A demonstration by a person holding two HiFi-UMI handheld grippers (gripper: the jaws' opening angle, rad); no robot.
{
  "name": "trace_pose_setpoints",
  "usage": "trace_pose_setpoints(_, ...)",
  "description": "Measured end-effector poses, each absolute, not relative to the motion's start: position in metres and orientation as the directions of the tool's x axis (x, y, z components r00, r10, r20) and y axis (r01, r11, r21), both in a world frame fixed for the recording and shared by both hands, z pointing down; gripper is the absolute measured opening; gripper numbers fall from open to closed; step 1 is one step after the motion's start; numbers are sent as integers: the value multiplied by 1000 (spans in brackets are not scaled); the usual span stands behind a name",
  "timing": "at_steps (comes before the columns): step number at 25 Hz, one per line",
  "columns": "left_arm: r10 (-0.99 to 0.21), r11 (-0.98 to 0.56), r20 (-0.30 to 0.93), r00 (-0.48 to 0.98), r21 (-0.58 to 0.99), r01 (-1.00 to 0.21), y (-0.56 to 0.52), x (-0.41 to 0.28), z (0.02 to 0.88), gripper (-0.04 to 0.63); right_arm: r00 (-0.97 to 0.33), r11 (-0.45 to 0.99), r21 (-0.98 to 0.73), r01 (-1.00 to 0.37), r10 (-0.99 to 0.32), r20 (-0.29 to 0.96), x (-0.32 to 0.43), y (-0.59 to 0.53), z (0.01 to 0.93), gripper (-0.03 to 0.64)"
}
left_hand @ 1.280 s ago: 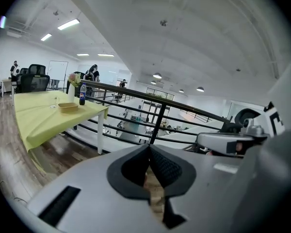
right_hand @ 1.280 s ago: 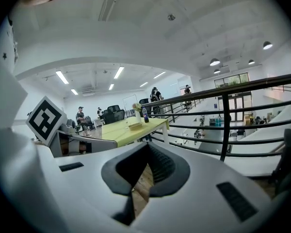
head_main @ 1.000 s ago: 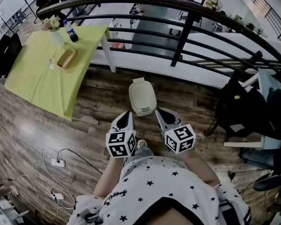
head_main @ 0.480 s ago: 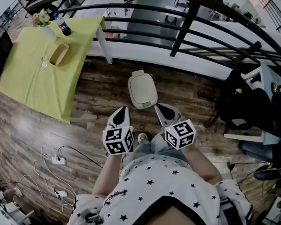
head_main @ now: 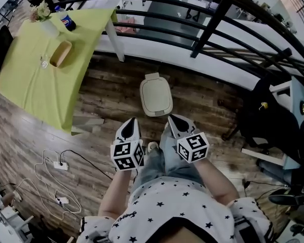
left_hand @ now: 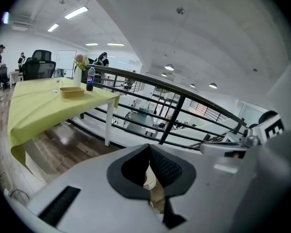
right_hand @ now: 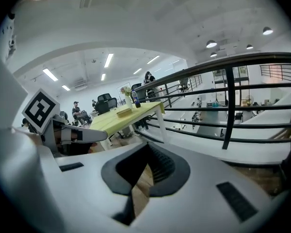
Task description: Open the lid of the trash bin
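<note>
A cream trash bin (head_main: 155,96) with a rounded lid stands on the wooden floor below the railing, and its lid lies flat and closed. My left gripper (head_main: 132,120) points at the floor just short of the bin's near left corner. My right gripper (head_main: 171,118) hovers just off its near right corner. Neither touches the bin. In the left gripper view the left gripper (left_hand: 149,147) has its jaws meeting at the tips with nothing between them. The right gripper (right_hand: 148,147) shows the same in its own view, with only floor showing past it.
A table with a yellow-green cloth (head_main: 35,70) stands to the left, bearing a bottle (head_main: 67,22), a tray and flowers. A black railing (head_main: 207,29) runs behind the bin. Cables and a power strip (head_main: 61,166) lie at lower left, and dark chairs and bags (head_main: 273,120) are at right.
The head view has shifted a little, so the bin sits slightly higher in it. Both grippers stay shut just short of the bin. A jeans-clad leg now shows between them.
</note>
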State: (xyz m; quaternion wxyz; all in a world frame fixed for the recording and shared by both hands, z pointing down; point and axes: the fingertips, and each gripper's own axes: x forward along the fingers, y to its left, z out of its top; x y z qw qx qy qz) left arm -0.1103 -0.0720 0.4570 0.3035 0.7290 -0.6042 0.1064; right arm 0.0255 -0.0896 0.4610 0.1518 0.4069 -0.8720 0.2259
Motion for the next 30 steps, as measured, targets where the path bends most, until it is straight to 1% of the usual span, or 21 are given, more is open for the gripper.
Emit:
trace_pose_setpoints(12, -787, -11, 582, 205, 319, -948, -96, -104, 515, 12, -611, 555, -291, -779, -572, 547, 27, -113, 557, -6)
trace_pose_setpoints(30, -747, 12, 633, 202, 317, -948, -110, -101, 605, 12, -557, 499, -310, -809, -484, 675, 25, -122, 715, -6)
